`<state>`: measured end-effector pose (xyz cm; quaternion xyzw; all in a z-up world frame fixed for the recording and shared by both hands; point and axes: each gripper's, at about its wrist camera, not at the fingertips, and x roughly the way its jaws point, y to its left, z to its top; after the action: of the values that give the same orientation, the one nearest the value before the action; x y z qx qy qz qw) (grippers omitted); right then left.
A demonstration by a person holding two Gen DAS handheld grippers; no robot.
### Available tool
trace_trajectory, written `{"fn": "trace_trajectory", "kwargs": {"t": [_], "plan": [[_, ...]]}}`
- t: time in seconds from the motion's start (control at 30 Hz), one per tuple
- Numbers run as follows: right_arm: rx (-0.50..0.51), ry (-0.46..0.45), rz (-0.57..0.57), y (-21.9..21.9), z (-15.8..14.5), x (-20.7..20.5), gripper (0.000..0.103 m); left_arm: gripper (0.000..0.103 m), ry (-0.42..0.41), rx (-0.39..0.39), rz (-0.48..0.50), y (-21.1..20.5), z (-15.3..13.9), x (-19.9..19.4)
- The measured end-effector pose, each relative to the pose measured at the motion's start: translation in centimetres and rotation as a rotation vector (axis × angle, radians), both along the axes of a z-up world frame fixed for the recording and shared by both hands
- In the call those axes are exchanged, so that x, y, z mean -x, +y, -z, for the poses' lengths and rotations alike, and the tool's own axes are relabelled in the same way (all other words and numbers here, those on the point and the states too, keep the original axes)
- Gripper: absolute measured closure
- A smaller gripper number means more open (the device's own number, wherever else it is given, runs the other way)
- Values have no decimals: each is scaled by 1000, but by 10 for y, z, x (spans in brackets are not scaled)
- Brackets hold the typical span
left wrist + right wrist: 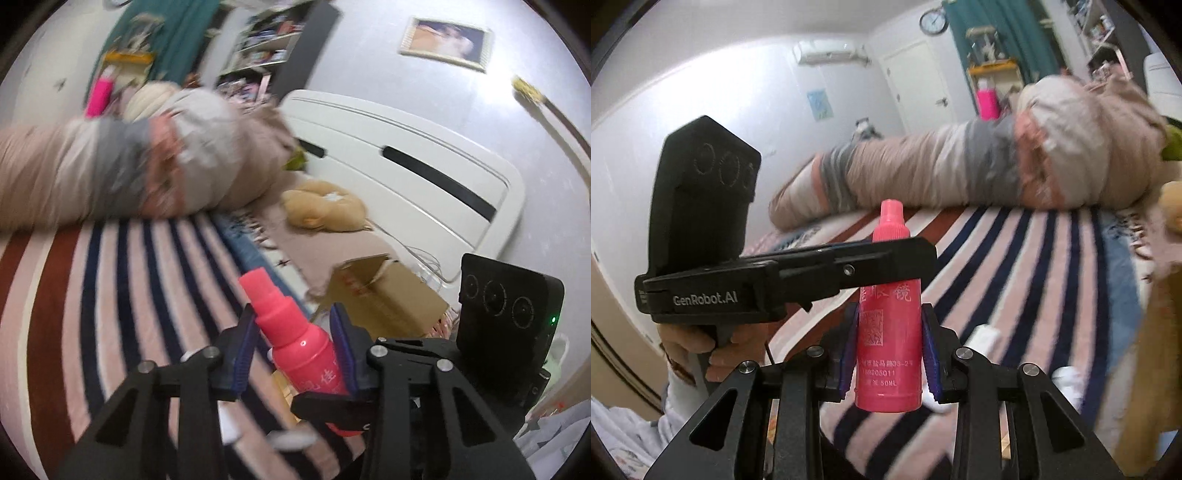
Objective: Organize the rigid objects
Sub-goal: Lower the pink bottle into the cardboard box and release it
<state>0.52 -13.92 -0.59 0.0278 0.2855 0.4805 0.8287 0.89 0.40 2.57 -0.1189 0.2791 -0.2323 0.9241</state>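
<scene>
A small pink spray bottle [303, 339] with white print sits between the blue pads of my left gripper [295, 325], tilted up to the left above the striped bed. The same bottle [889, 332] stands upright between the pads of my right gripper [889, 332]. The left gripper's body [783, 280] crosses in front of the bottle's neck in the right wrist view. The right gripper's body [509, 325] shows at the right of the left wrist view. Both pairs of pads press the bottle's sides.
A striped blanket [110, 295] covers the bed. A rolled duvet [960, 173] lies across the far side. An open cardboard box [384, 295] sits near the white headboard [424, 177]. A tan plush toy [325, 206] lies by the pillow end. White items [986, 338] lie on the blanket.
</scene>
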Motion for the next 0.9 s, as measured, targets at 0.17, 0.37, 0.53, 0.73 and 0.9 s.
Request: {"fn": "trace_trajectory", "kwargs": {"t": [0.17,0.37,0.53,0.73,0.9], "plan": [[-48,-48,131,-77,-13,-4,76,69,-42,-63,110,-80,-25,-25],[-64,-12,288,-159,-2,-19,76,70,-26,-162,243,-172,-25,-54],[-43,61,317,-187,20,-34,76,70,36,-260,258,-206,-9,-70],[18,147,297,-175,38,-56,76,70,98,-294,233,-206,6,-80],[78,189,333,-170,47,-60,74,66,130,-297,231,-204,13,-83]]}}
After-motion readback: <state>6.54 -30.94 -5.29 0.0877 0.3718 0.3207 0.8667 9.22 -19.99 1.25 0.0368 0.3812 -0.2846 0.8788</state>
